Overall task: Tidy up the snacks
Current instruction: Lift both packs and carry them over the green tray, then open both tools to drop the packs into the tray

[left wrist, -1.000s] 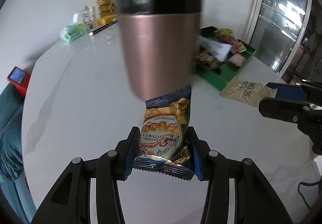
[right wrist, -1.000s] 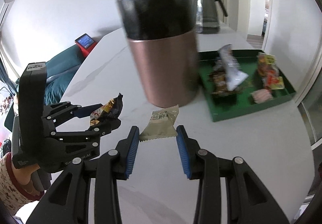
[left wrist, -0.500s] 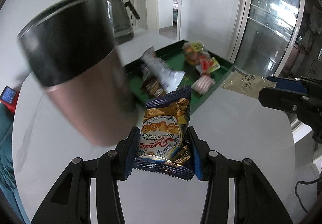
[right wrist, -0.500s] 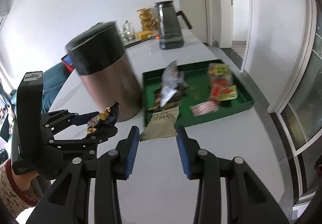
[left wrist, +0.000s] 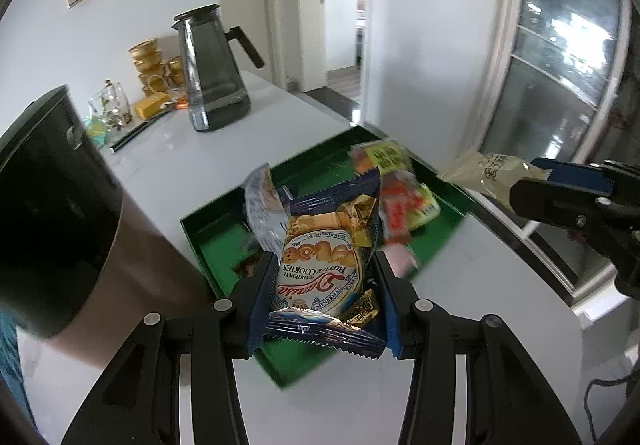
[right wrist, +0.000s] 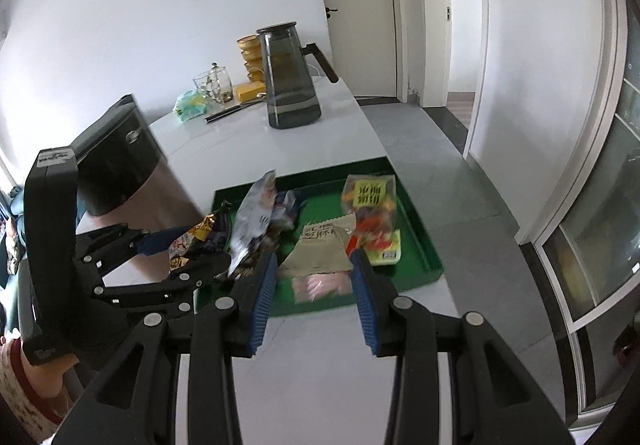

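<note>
My left gripper [left wrist: 322, 281] is shut on a blue and gold butter cookies packet [left wrist: 326, 265] and holds it above the near edge of a green tray [left wrist: 208, 241]. My right gripper [right wrist: 314, 281] is shut on a beige snack packet [right wrist: 320, 253] above the same tray [right wrist: 420, 241]. The tray holds a silver-blue packet [right wrist: 254, 221], a yellow and red candy bag [right wrist: 370, 217] and a pink snack [right wrist: 320, 285]. The left gripper [right wrist: 188, 257] shows in the right wrist view; the beige packet [left wrist: 488, 173] shows in the left wrist view.
A tall copper cylinder with a black lid [left wrist: 52, 213] stands left of the tray on the white table [right wrist: 320, 145]. A dark glass kettle [right wrist: 290, 77], gold bowls [right wrist: 248, 53], a glass jar [right wrist: 214, 87] and a tissue pack [right wrist: 192, 105] stand at the far end.
Both grippers have swung right, from the copper cylinder to over the green tray, each still holding its packet.
</note>
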`<control>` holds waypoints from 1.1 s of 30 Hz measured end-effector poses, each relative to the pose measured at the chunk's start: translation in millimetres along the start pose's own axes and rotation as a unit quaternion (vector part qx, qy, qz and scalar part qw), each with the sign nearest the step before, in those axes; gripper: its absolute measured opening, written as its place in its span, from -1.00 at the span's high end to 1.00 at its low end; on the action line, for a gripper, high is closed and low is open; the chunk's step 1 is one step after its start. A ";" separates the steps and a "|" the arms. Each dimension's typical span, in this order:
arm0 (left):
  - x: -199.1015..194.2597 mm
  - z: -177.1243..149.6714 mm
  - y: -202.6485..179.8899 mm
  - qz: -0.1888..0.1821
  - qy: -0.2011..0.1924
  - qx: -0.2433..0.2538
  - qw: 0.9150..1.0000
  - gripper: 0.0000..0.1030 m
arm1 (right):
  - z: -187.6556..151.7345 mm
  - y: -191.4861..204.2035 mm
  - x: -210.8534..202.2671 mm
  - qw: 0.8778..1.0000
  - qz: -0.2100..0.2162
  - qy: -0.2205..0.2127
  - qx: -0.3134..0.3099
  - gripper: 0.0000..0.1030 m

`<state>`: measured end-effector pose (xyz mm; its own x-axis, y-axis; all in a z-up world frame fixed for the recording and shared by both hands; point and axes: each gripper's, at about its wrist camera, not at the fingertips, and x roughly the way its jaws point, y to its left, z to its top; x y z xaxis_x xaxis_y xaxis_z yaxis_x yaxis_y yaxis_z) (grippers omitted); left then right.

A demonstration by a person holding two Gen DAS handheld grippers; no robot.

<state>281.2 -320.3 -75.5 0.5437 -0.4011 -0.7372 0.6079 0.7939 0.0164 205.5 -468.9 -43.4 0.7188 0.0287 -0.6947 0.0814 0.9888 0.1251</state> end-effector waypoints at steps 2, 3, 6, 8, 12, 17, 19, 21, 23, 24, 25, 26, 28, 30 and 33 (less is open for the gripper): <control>11.9 5.0 -0.5 0.010 0.003 -0.011 1.000 0.20 | 8.2 -7.2 11.8 1.000 0.003 0.002 0.001 0.52; 16.0 7.5 0.2 0.014 0.005 -0.017 1.000 0.20 | 13.8 -11.3 20.9 1.000 0.006 0.005 0.000 0.51; 35.4 17.9 2.5 0.030 0.013 -0.039 0.999 0.20 | 25.2 -19.7 42.7 1.000 0.011 0.013 0.000 0.51; 49.4 24.0 6.5 0.038 0.022 -0.055 0.998 0.20 | 31.2 -26.8 58.3 1.000 0.013 0.020 0.001 0.51; 71.4 32.0 10.3 0.058 0.037 -0.061 0.996 0.20 | 38.0 -37.4 88.6 0.999 0.018 0.039 -0.002 0.51; 87.2 31.4 13.0 0.066 0.050 -0.067 0.994 0.20 | 35.7 -39.0 118.0 0.998 0.032 0.061 -0.006 0.51; 90.8 29.3 12.0 0.065 0.054 -0.064 0.994 0.20 | 31.9 -37.7 126.3 0.997 0.036 0.069 -0.007 0.51; 92.8 28.8 8.9 0.071 0.057 -0.056 0.994 0.19 | 28.2 -36.9 131.8 0.996 0.038 0.076 -0.008 0.50; 92.7 28.5 7.7 0.076 0.055 -0.055 0.994 0.19 | 26.4 -37.1 134.7 0.996 0.037 0.081 -0.008 0.50; 92.6 28.6 8.2 0.078 0.056 -0.058 0.994 0.19 | 25.2 -37.3 135.9 0.996 0.037 0.084 -0.008 0.48; 93.5 29.7 9.4 0.079 0.057 -0.061 0.993 0.19 | 24.0 -37.5 136.8 0.995 0.036 0.087 -0.008 0.47; 94.0 30.2 10.3 0.080 0.058 -0.066 0.993 0.18 | 22.9 -37.7 137.4 0.995 0.035 0.091 -0.009 0.47; 95.5 30.7 11.1 0.084 0.065 -0.072 0.992 0.16 | 21.6 -37.9 137.1 0.995 0.030 0.094 -0.011 0.46; 95.8 30.8 11.7 0.088 0.068 -0.076 0.991 -0.02 | 20.1 -37.7 136.2 0.995 0.024 0.101 -0.013 0.40; 94.0 30.3 10.3 0.098 0.062 -0.069 0.991 -0.39 | 18.4 -36.5 132.6 0.994 0.004 0.104 -0.019 -0.67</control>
<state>356.2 -363.7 -124.1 0.5623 -0.1806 -0.8070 0.4087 0.9091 0.0813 310.5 -503.9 -127.0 0.5614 0.0625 -0.8252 0.0471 0.9931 0.1073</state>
